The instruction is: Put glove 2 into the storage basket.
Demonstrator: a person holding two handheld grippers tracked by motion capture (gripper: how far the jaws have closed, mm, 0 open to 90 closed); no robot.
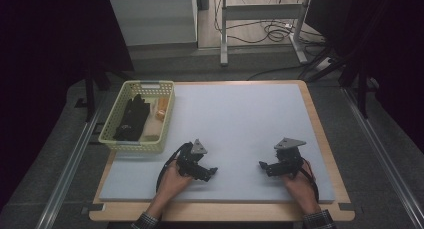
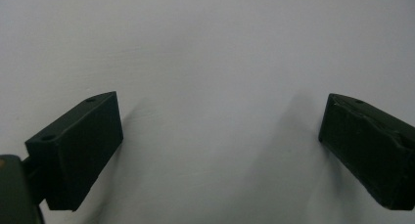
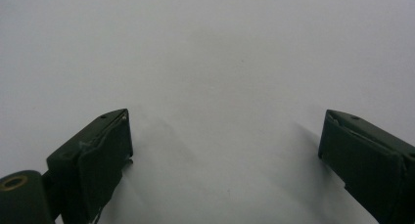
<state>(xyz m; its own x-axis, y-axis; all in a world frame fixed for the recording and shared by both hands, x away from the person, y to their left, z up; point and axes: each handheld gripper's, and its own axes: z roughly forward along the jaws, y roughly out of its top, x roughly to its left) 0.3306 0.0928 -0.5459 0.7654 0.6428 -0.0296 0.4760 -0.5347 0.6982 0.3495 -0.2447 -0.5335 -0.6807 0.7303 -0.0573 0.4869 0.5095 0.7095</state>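
both hand-held grippers, left and right, rest agape on the mat.

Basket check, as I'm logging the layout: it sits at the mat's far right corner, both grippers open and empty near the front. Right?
Not quite. The high view shows the basket at the mat's left edge. Left gripper and right gripper are open and empty.

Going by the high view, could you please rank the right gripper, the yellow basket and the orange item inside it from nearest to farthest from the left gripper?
1. Yellow basket: up-left of the left gripper.
2. Orange item: by the basket's right wall.
3. Right gripper: across the mat, rightward.
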